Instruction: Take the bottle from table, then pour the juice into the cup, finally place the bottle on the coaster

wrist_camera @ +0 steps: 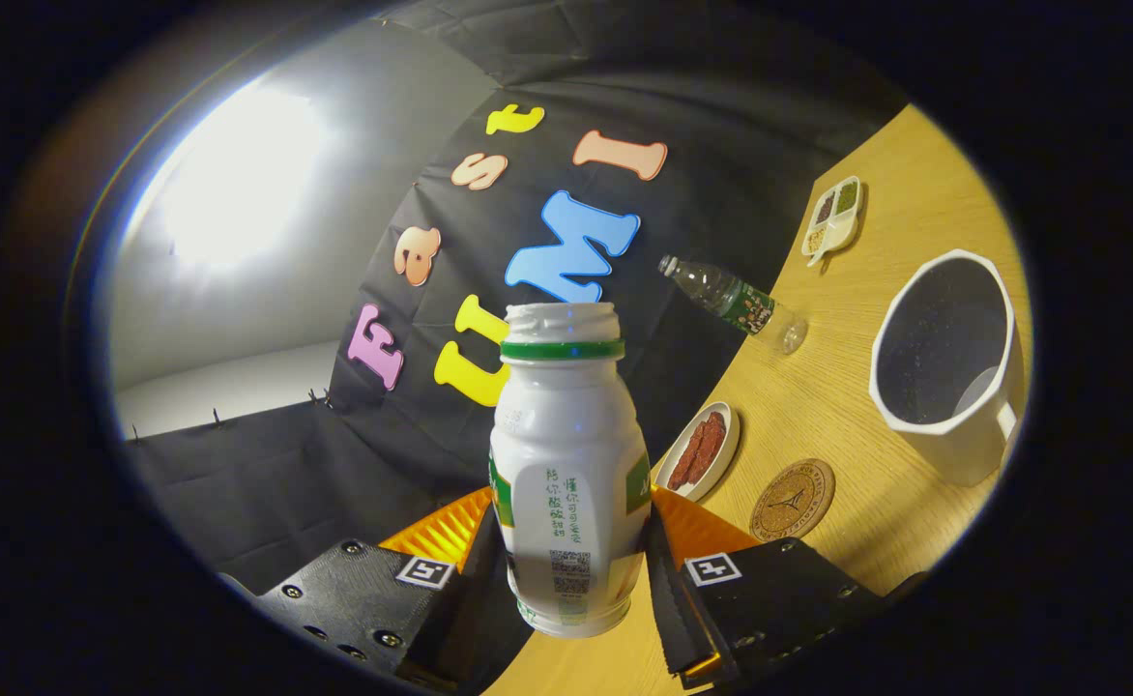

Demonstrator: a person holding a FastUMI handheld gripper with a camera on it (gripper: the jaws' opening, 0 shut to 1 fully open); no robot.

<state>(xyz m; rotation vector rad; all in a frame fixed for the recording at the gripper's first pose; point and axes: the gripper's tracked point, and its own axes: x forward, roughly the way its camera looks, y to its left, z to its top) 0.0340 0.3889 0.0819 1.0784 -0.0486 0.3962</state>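
Gripper view. My claw (571, 570) pinches the white juice bottle (569, 464) low on its body, one finger pressed to each side; the bottle's base sits clear of the wooden table (915, 184). The bottle has a green neck ring and an open, uncapped mouth, and it points away from me toward the booth's black cloth wall (702, 77). The whole scene is tilted: the tabletop slopes up along one side of the fingers, while a bright lamp glare (238, 174) on a pale wall lies on the other.

On the table, nearest my fingers, lies the round brown coaster (793, 499), flat and bare. Just beside it, toward the wall, is an oval white dish holding reddish-brown strips (700, 450). Beyond the coaster stands the white faceted cup (953, 362), its dark interior facing me; whether it holds liquid I cannot tell. Farther off, near the cloth, stands a clear plastic water bottle with a green label (736, 303), and beyond it a small divided tray of mixed dry goods (833, 219).
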